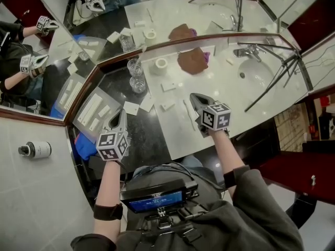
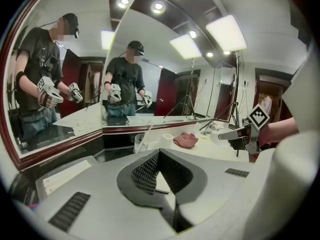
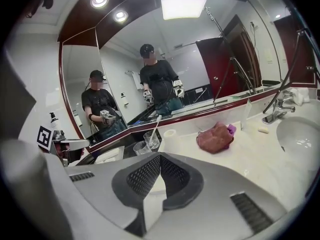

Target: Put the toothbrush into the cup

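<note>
Plainly, both pairs of jaws are closed with nothing between them: the left gripper [image 2: 159,152] has its ribbed pads pressed tip to tip, and so does the right gripper [image 3: 160,155], with only pale table [image 3: 260,159] showing through the gap below its tips. Just ahead of the right jaws and a little to their left stand two glass cups, a nearer cup [image 3: 140,148] and a farther cup [image 3: 151,140]. One white toothbrush [image 3: 155,125] leans inside the farther cup with its head up. Beyond the cups sits one white roll [image 3: 170,133], and ahead to the right of the jaws lies one crumpled reddish-brown cloth [image 3: 215,137]. Farther right are one basin [image 3: 300,134] and one tap [image 3: 279,107]. In the head view four small flat white packets [image 1: 131,107] lie on the table between the two grippers, and one pale tray [image 1: 84,120] sits to the left of the left jaws.
</note>
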`<action>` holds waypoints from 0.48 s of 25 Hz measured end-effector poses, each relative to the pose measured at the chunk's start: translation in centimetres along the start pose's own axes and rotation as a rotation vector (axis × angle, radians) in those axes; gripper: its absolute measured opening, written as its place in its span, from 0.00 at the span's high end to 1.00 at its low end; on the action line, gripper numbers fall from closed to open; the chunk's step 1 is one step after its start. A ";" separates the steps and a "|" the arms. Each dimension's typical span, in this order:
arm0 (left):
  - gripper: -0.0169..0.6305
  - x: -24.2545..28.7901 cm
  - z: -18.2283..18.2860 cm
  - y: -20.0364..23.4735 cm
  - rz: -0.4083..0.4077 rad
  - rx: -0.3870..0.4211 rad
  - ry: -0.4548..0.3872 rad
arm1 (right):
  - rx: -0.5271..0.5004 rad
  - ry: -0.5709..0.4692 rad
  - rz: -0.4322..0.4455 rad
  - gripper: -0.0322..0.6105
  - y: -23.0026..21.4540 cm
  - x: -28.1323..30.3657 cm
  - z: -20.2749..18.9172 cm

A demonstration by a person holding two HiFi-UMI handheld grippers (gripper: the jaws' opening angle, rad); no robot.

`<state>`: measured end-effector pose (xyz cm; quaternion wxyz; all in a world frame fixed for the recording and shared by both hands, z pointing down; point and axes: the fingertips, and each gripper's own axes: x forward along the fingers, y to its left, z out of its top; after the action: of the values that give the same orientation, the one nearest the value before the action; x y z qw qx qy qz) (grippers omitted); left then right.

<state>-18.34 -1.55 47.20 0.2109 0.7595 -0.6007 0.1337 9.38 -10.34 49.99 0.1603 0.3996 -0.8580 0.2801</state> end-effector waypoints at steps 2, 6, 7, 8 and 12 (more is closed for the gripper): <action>0.97 0.1 -0.1 -0.1 0.002 0.018 0.003 | 0.001 0.007 -0.003 0.94 -0.2 0.0 -0.3; 0.97 0.3 -0.3 -0.1 -0.008 -0.008 0.002 | -0.015 0.035 -0.007 0.94 -0.3 0.4 -1.1; 0.97 0.4 -0.3 -0.1 -0.008 -0.016 0.002 | -0.020 0.044 -0.008 0.94 -0.3 0.5 -1.4; 0.97 0.5 -0.3 -0.1 -0.008 -0.020 0.001 | -0.028 0.056 -0.010 0.94 -0.4 0.6 -1.7; 0.97 0.9 -0.4 -0.3 -0.017 -0.023 0.007 | -0.094 0.152 -0.039 0.91 -1.2 1.1 -4.4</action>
<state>-17.86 -2.07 47.91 0.2227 0.7616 -0.5950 0.1278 9.85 -8.91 54.49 0.2491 0.3858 -0.8476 0.2660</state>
